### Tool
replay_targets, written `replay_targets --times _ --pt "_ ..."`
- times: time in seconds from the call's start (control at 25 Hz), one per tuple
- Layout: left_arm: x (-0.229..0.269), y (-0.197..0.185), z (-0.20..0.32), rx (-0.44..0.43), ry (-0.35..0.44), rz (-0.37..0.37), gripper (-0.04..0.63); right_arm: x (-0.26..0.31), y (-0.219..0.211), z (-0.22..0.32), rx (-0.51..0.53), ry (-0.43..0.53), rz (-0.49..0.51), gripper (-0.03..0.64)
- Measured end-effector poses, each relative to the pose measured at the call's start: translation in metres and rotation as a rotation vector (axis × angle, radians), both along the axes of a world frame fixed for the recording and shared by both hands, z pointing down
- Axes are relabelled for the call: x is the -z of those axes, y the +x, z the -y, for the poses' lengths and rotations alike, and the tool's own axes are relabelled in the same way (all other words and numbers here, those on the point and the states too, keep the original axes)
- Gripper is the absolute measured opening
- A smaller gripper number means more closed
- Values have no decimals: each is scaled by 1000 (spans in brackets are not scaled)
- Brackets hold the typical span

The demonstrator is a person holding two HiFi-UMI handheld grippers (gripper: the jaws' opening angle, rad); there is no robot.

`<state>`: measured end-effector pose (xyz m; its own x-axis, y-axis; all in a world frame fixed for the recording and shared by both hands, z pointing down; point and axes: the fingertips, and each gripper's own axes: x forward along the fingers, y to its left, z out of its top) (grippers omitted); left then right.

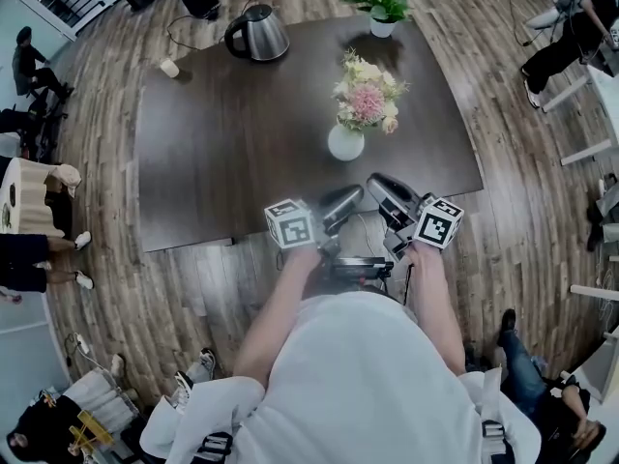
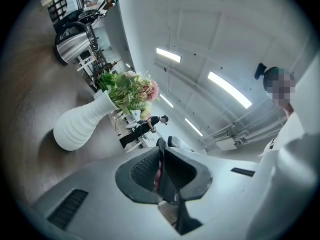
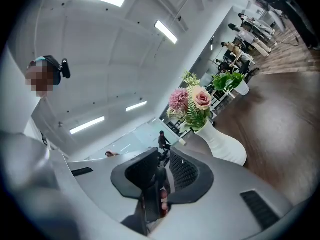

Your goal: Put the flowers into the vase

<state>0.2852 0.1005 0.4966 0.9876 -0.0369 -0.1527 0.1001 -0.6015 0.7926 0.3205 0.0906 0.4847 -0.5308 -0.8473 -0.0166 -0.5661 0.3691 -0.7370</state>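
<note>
Pink-and-cream flowers [image 1: 368, 95] in white ribbed vase [image 1: 345, 143].
Near the vase: left hand-held gripper [image 2: 162, 150] clenched, right hand-held gripper [image 3: 164, 154] parted, both empty.

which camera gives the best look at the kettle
The head view: the kettle stands whole on the far side of the table, handle, lid and body clear. The left gripper view catches the kettle tilted and warped near its upper left edge. The right gripper view does not show it.

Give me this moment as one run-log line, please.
flowers: in vase | left gripper: shut, empty | right gripper: narrowly open, empty
</note>
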Motion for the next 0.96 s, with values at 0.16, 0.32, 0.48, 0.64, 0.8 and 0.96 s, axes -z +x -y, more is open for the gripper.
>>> replay_targets --times 0.16,0.32,0.48,0.64,0.8,0.96 --pt "-2 -2 1 -8 -2 -3 15 -2 -4 3 1 -10 -12 74" --pt "-2 -5 4 0 -9 -10 15 -4 -7 4 7 -19 -19 71" --pt "-1 -5 4 0 -7 -13 15 -2 -6 5 2 -20 -25 69" --pt "-1 -6 5 0 -8 -18 15 -2 -6 5 0 -23 -26 67" --pt "0 -8 5 -2 -7 -21 15 -2 -8 5 -2 -25 -28 67" --pt "-1 -10 5 -3 -5 -21 15 -3 -11 5 -3 -26 -31 67"
